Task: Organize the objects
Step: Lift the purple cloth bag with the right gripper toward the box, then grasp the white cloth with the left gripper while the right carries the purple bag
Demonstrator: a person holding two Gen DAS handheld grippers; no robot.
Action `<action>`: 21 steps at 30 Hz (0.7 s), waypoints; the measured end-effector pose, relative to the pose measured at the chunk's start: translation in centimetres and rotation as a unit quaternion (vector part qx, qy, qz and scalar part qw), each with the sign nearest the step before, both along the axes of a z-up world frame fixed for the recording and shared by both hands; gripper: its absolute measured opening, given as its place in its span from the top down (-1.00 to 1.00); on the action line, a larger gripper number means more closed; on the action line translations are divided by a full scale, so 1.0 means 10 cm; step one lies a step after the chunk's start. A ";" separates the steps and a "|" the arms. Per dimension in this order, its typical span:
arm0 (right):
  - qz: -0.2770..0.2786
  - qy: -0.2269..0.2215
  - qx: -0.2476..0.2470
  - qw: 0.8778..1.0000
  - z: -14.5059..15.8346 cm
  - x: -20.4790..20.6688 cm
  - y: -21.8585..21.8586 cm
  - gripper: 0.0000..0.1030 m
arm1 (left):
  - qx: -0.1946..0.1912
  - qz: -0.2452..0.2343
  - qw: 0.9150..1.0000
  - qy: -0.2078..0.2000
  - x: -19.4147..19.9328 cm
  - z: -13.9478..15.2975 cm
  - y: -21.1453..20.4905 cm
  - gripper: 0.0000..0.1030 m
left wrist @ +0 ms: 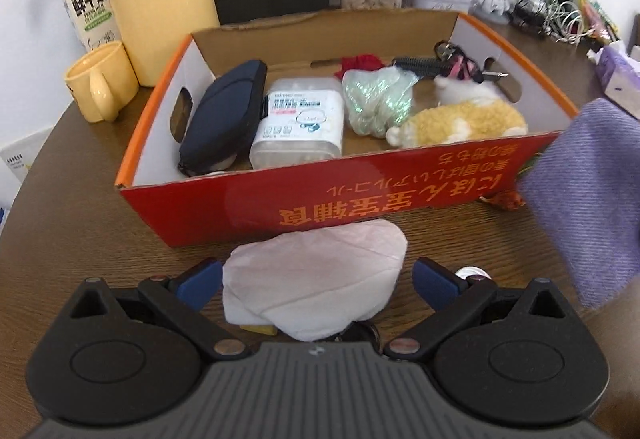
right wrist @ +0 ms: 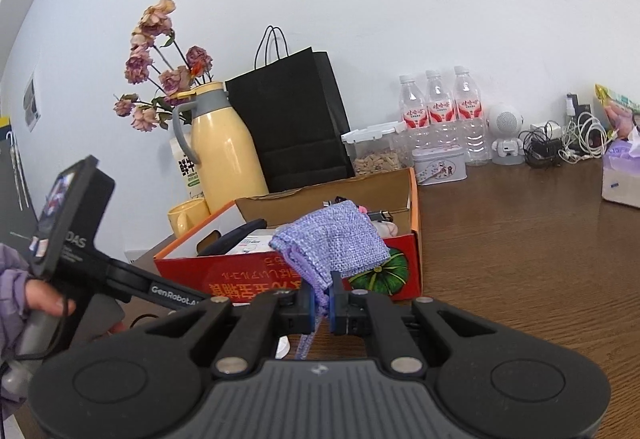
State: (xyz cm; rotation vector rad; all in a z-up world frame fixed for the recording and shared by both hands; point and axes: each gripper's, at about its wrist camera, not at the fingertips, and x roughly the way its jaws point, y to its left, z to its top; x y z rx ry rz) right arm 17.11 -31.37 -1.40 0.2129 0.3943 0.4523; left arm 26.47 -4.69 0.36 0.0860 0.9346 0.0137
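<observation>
While your right hand-held gripper (right wrist: 321, 302) pinches the purple woven cloth (right wrist: 334, 241) tight, the cloth hangs just ahead of it, over the near corner of the red cardboard box (right wrist: 256, 275). Your left hand-held gripper (left wrist: 316, 281) stands wide, a white folded cloth (left wrist: 316, 279) lying between its fingers on the table (left wrist: 100, 239).

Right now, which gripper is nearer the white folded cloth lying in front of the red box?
Left. The open left gripper straddles the white folded cloth; the right gripper holds the purple cloth up by the red box.
</observation>
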 end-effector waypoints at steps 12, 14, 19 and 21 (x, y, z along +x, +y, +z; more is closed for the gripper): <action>0.006 -0.001 0.021 1.000 -0.08 0.04 -0.04 0.90 | -0.012 0.025 0.999 0.020 0.13 -0.12 0.03 -1.00; 0.004 -0.002 0.024 1.000 -0.09 0.04 -0.05 0.90 | -0.025 0.032 0.999 0.016 0.13 -0.11 0.06 -1.00; 0.000 -0.003 0.024 1.000 -0.10 0.04 -0.04 0.90 | -0.049 0.048 0.998 0.003 0.09 -0.09 0.11 -0.87; -0.001 -0.005 0.023 1.000 -0.10 0.03 -0.03 0.90 | -0.049 0.049 0.998 0.000 0.07 -0.08 0.11 -0.79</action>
